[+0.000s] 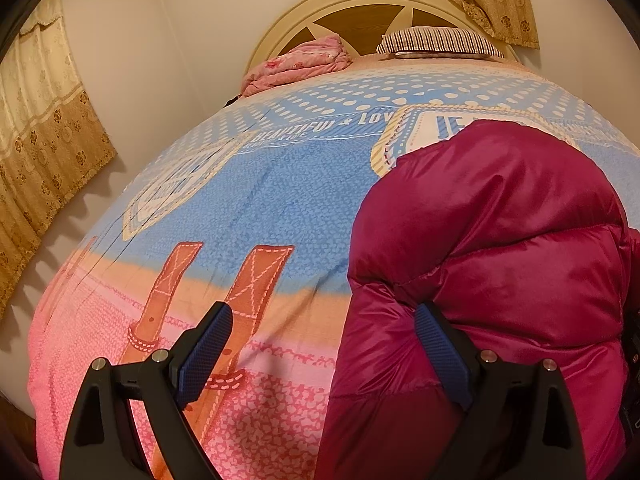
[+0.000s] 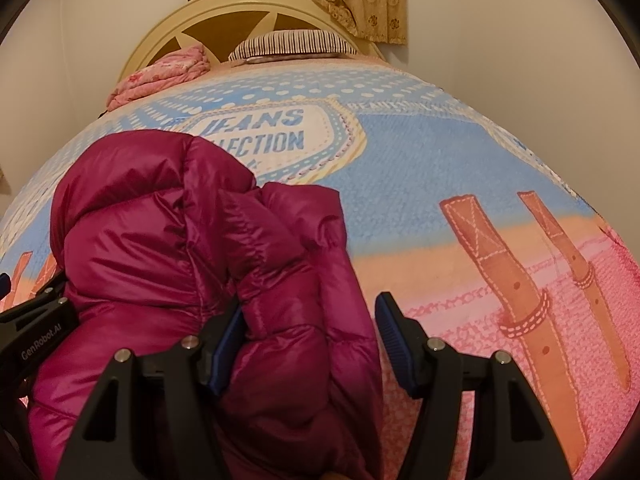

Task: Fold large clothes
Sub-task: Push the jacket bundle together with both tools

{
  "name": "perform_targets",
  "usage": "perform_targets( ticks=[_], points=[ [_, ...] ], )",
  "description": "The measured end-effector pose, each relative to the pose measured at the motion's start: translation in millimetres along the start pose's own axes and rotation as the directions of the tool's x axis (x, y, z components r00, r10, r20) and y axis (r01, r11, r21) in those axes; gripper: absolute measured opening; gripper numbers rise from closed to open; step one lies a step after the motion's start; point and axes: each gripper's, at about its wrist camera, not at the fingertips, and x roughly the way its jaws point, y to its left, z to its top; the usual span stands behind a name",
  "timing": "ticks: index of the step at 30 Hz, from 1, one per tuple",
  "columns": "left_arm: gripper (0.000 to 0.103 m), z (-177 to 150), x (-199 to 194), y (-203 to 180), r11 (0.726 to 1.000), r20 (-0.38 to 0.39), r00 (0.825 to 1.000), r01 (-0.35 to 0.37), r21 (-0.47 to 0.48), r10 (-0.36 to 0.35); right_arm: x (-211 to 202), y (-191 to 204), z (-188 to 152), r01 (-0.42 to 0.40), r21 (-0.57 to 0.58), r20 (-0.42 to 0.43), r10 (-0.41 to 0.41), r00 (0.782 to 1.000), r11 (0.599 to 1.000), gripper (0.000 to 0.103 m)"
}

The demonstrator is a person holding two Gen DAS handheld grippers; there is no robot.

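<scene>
Lying bunched on the bed (image 1: 256, 184), jacket (image 1: 500, 240) is sitting between both tools. Left hand-held gripper (image 1: 320, 356) is standing spread at its left edge, pinching nothing; right hand-held gripper (image 2: 310, 344) is straddling its right fold, spread too.

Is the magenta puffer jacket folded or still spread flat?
Folded, loosely. The puffer jacket sits as a bunched bundle on the bedspread, layers doubled over, one folded section on top. How neatly, cannot tell.
</scene>
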Motion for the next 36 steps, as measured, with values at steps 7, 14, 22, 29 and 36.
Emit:
perform_targets(
  ticks=[7,14,22,29,36],
  points=[
    [0.093,0,-2,-1,1.0,0.005,1.0,-0.012,0.009,0.012,3,-3,-1,-0.016,0.01,-0.013,0.016,1.0,1.0,0.065],
    [0.093,12,-14,12,0.999,0.002,1.0,0.018,-0.026,-0.018,-25,-4,7,-0.029,-0.004,0.087,0.029,0.996,1.0,0.066],
    [0.093,24,-16,-7,0.998,0.032,0.999,0.032,0.051,-0.034,-22,-21,34,-0.058,0.077,0.094,0.051,0.994,0.995,0.068],
    [0.093,17,-9,-11,0.998,0.028,0.998,0.051,0.039,-0.052,3,-29,21,-0.042,0.101,0.01,0.041,0.999,0.994,0.068],
    [0.093,15,-6,-13,0.998,0.025,0.998,0.053,0.035,-0.054,9,-33,15,-0.044,0.11,-0.013,0.046,0.999,0.993,0.068]
  ],
)
